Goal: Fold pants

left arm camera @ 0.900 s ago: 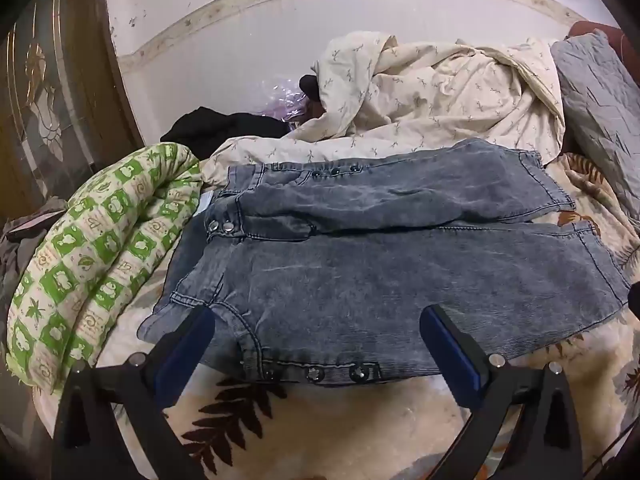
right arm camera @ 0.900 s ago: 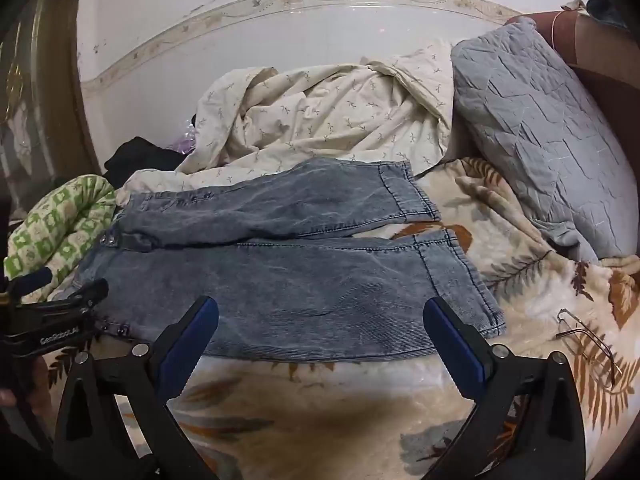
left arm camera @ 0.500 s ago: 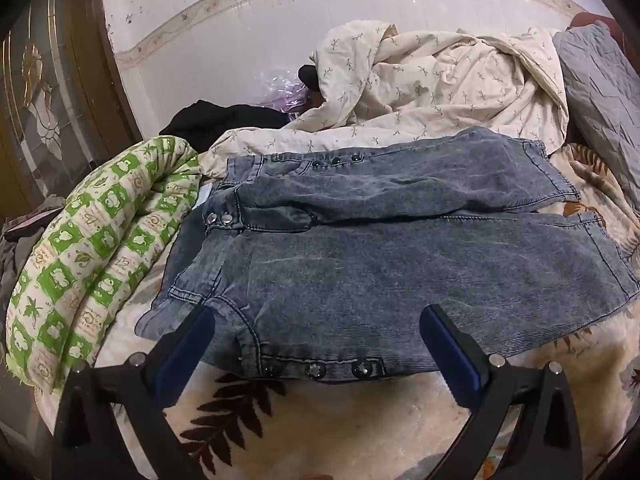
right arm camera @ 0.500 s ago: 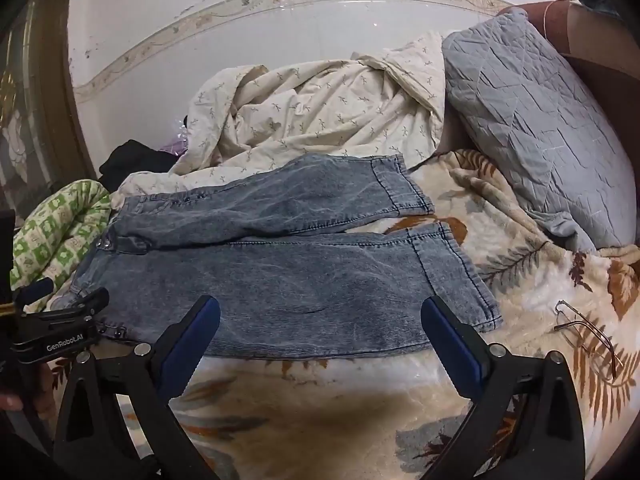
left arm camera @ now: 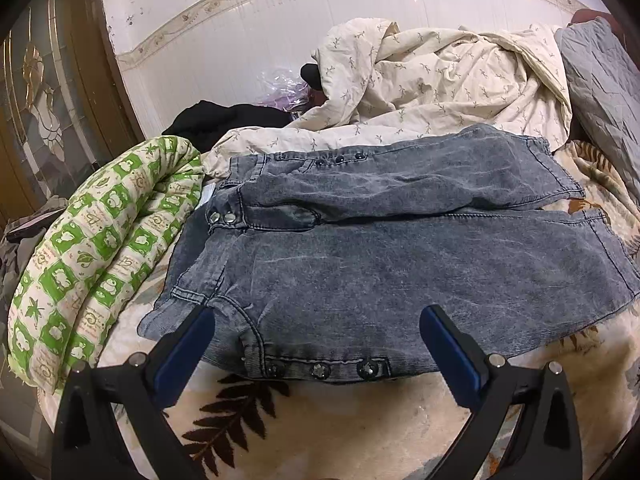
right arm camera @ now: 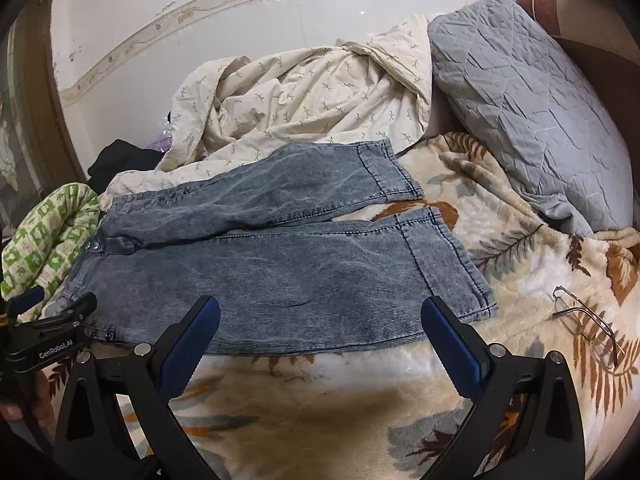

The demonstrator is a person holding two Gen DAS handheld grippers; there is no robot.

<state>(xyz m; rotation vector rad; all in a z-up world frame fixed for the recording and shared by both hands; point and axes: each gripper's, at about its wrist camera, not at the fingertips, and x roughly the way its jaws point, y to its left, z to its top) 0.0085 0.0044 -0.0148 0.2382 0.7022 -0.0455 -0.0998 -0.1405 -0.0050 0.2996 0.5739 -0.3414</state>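
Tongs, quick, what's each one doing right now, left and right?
Left tongs: open, empty, over the near waist edge of the jeans.
Right tongs: open, empty, over the near leg.

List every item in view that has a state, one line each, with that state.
pants: spread flat on the bed, legs side by side, not yet folded
left hand-held gripper: open, holding nothing, over the waist end
right hand-held gripper: open, holding nothing, over the near leg
eyeglasses: folded, lying on the leaf-print blanket
cream duvet: crumpled behind the pants
green quilt: rolled up beside the waist
grey pillow: propped at the head end
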